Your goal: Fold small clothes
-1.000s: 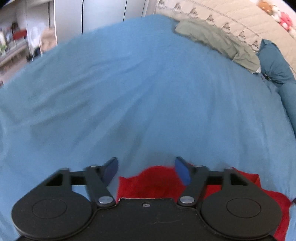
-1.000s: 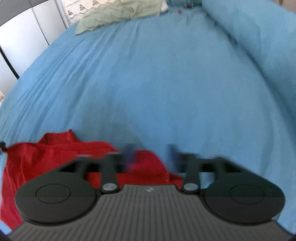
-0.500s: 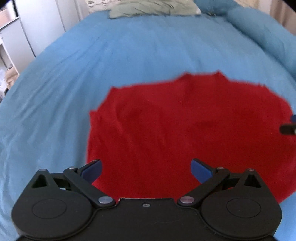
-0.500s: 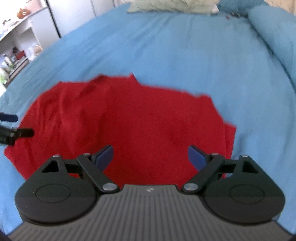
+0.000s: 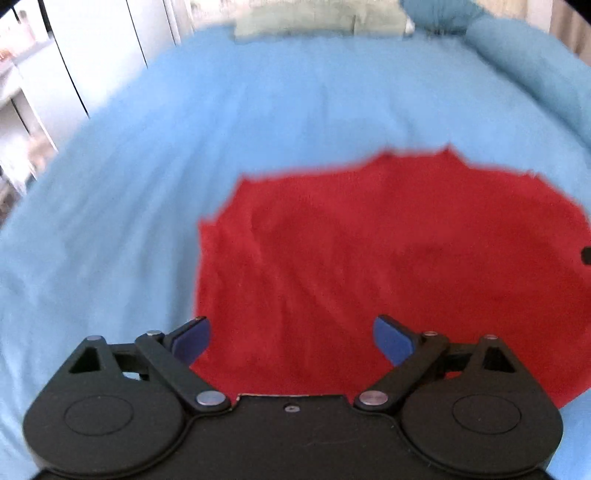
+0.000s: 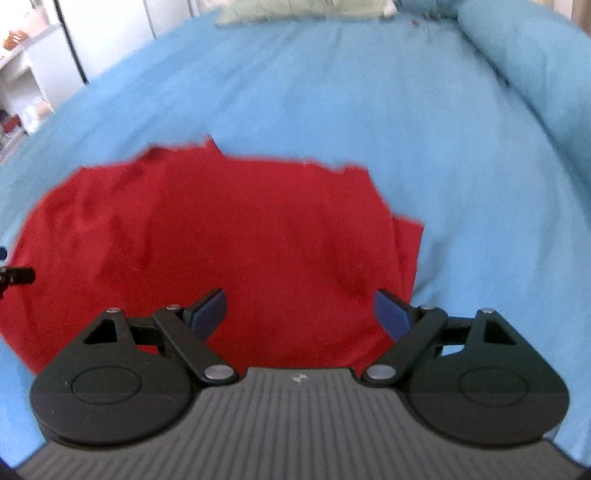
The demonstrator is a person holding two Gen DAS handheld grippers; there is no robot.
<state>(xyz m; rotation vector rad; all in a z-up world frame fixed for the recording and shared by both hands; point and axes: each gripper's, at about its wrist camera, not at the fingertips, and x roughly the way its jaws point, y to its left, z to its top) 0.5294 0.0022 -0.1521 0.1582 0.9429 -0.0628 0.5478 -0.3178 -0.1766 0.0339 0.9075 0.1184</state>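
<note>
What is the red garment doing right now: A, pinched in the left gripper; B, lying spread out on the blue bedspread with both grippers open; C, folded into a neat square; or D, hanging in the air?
B: the red garment lies spread on the blue bedspread, and the left gripper and right gripper are open, holding nothing.

A blue-covered bed [image 5: 258, 122] carries a red garment [image 5: 369, 258] just ahead of the fingers, a green garment [image 5: 317, 18] far beyond.

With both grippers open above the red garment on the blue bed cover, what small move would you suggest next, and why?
Probably lower the left gripper onto the near left edge of the red knit garment and close on it. The garment lies spread flat on the blue bed cover, both grippers are open and empty, and the right gripper hovers over its other side.
</note>
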